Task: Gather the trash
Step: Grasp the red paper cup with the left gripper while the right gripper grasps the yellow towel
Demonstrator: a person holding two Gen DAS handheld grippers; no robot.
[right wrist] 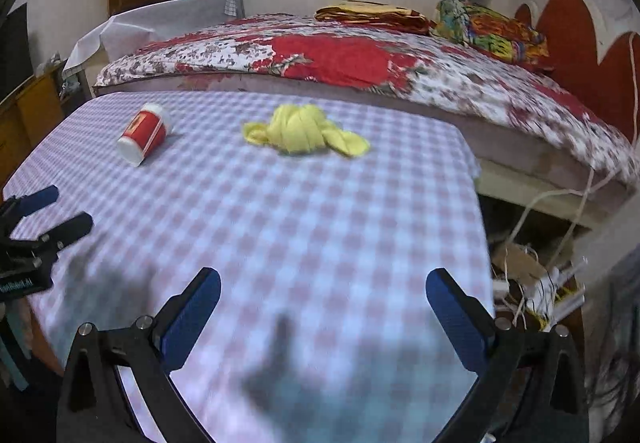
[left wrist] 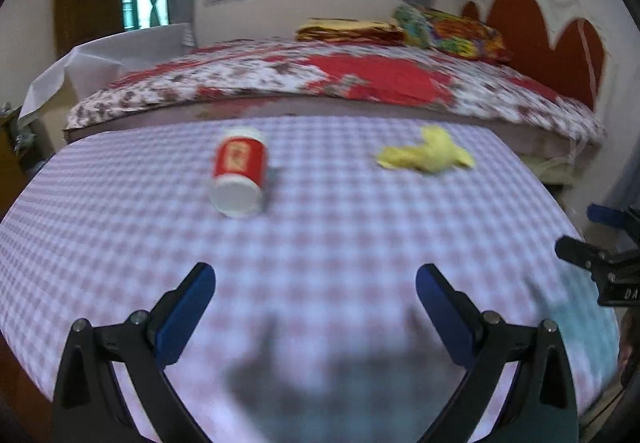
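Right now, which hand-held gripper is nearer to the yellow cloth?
Right. The yellow cloth lies almost straight ahead of the right hand-held gripper; from the left hand-held gripper it sits ahead and off to the right, with the cup more in line.

Left black two-finger gripper (left wrist: 316, 281) with blue pads hovers above the desk, jaws spread wide and nothing between them, fingers pointing forward and slightly down. Right black two-finger gripper (right wrist: 323, 285) with blue pads matches it: jaws wide apart, empty, also hanging over the desk surface. The two sit side by side, apart from each other. From the left wrist view, the right gripper shows at the far right edge; from the right wrist view, the left one peeks in at the far left edge, its fingers parted too.
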